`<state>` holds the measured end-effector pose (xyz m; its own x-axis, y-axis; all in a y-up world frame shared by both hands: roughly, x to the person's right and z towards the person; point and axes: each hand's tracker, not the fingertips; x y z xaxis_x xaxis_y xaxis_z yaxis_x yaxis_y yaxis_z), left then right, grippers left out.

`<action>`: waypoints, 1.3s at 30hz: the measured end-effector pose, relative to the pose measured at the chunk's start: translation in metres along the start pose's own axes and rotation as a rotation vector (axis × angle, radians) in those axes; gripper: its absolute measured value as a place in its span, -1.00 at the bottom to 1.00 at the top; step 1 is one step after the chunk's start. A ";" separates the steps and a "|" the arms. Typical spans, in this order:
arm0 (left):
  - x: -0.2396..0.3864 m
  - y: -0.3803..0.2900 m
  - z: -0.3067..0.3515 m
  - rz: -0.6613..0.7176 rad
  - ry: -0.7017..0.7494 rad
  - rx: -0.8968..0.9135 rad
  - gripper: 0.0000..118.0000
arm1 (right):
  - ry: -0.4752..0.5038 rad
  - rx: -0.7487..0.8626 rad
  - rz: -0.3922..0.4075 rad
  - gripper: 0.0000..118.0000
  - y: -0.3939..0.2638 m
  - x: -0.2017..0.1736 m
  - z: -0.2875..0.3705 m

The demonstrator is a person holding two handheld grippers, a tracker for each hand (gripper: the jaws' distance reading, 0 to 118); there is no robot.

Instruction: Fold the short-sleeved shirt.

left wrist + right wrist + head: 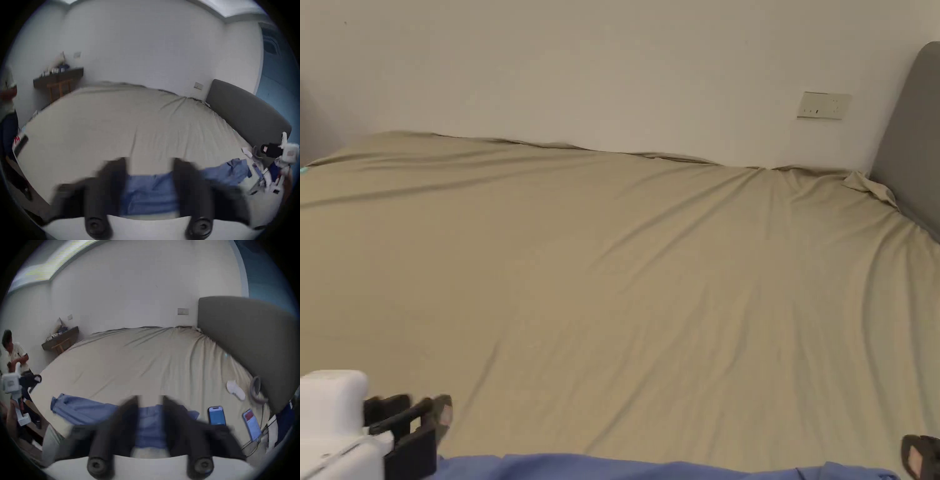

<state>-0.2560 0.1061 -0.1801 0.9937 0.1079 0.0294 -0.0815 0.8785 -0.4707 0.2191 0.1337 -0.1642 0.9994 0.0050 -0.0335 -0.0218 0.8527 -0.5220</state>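
Shirt (90, 408) first — the blue short-sleeved one lies rumpled along the near edge of the bed (625, 275), strung out sideways on the tan sheet, nothing folded yet by the look of it. Both tools hang over it, empty. The left gripper (149, 165) has its jaws spread wide, blue cloth visible in the gap below them; the right gripper (150, 402) is parted too, though less so, and holds nothing.

From where I stand, the step in hand is the first pickup, and doing it well means choosing matching spots — likely the two shoulders or the two hem corners — so the cloth can be drawn flat before any fold. The fabric looks thin and floppy, so I'd bite a single layer, not a bunch. Pull it toward the open middle of the sheet, well away from the two phones (216, 416) and the white sock (235, 389) near the grey headboard (243, 340); the right sleeve end lies close to that clutter.
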 end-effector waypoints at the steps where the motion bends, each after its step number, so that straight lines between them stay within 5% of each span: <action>1: 0.006 -0.003 -0.002 -0.045 0.064 0.034 -1.00 | -0.040 0.022 0.034 -0.92 -0.001 -0.006 -0.002; 9: -0.015 0.000 -0.021 0.033 -0.028 -0.097 -0.95 | 0.029 -0.022 0.026 -0.92 -0.007 -0.011 -0.014; 12: -0.062 -0.011 -0.036 0.265 -0.161 -0.193 0.05 | 0.041 -0.022 0.027 -0.92 -0.008 -0.011 -0.010; 13: -0.080 -0.017 -0.045 0.356 -0.217 -0.244 0.05 | 0.045 -0.024 0.030 -0.92 -0.007 -0.011 -0.009; 14: -0.093 -0.025 -0.054 0.415 -0.259 -0.288 0.68 | 0.045 -0.026 0.031 -0.92 -0.007 -0.010 -0.009; 15: -0.102 -0.032 -0.059 0.462 -0.303 -0.309 0.98 | 0.045 -0.028 0.031 -0.92 -0.006 -0.010 -0.009; 20: -0.140 -0.067 -0.094 0.505 -0.244 -0.469 0.98 | 0.062 -0.035 0.025 -0.92 -0.005 -0.007 -0.010; 23: -0.141 -0.090 -0.117 0.628 -0.337 -0.647 0.98 | 0.078 -0.042 0.042 -0.92 -0.005 -0.008 -0.010; 25: -0.146 -0.091 -0.111 0.580 -0.385 -0.477 1.00 | 0.085 -0.042 0.043 -0.92 -0.005 -0.012 -0.008; 29: -0.147 -0.087 -0.113 0.637 -0.387 -0.535 0.97 | 0.089 -0.054 0.041 -0.92 -0.007 -0.016 -0.013; 30: -0.147 -0.086 -0.112 0.646 -0.399 -0.544 0.65 | 0.091 -0.059 0.041 -0.92 -0.007 -0.017 -0.014; 32: -0.145 -0.088 -0.112 0.669 -0.423 -0.568 -0.57 | 0.099 -0.070 0.041 -0.92 -0.008 -0.018 -0.016; 39: -0.137 -0.085 -0.103 0.682 -0.316 -0.514 -0.70 | 0.108 -0.071 0.037 -0.92 -0.007 -0.018 -0.008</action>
<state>-0.3772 -0.0310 -0.2353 0.6691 0.7172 -0.1947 -0.5246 0.2702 -0.8073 0.2012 0.1236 -0.1673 0.9894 -0.0239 -0.1430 -0.0638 0.8137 -0.5777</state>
